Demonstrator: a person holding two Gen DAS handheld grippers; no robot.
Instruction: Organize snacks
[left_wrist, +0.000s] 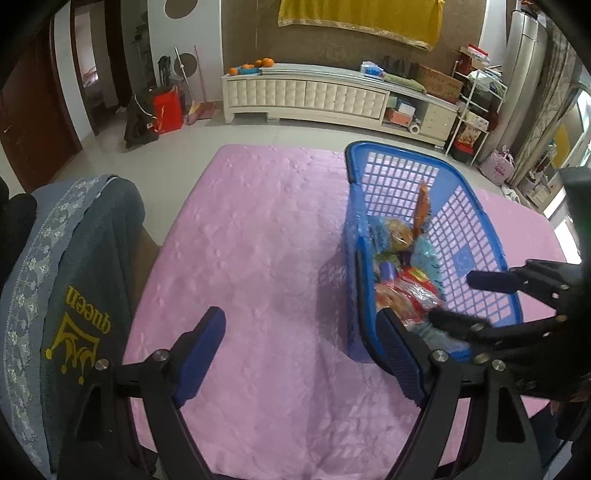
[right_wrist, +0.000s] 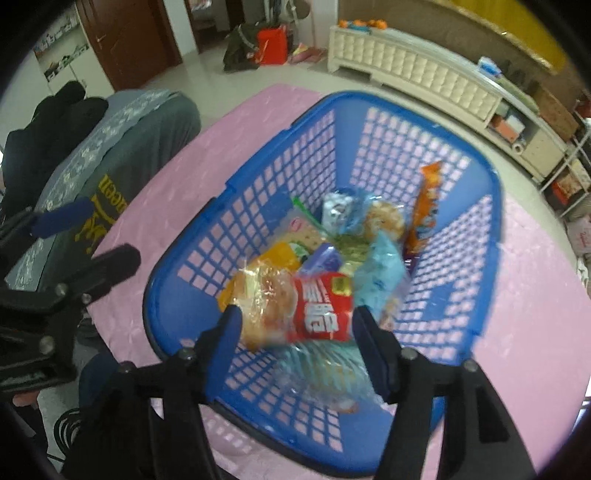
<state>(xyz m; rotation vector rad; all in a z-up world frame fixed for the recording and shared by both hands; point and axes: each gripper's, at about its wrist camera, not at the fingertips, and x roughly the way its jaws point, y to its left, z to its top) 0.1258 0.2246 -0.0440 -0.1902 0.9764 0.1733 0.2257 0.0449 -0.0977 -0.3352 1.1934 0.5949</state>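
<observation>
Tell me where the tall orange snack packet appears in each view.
Left wrist: the tall orange snack packet stands upright, right of centre, inside the blue plastic lattice basket.
Right wrist: upper right, against the far wall of the basket.
Shared landmark: the pink quilted cloth.

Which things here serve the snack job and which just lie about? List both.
Job: blue basket; red bread packet; orange wrapper; right tongs, open.
Lying about: grey cloth; white cabinet; oranges.
</observation>
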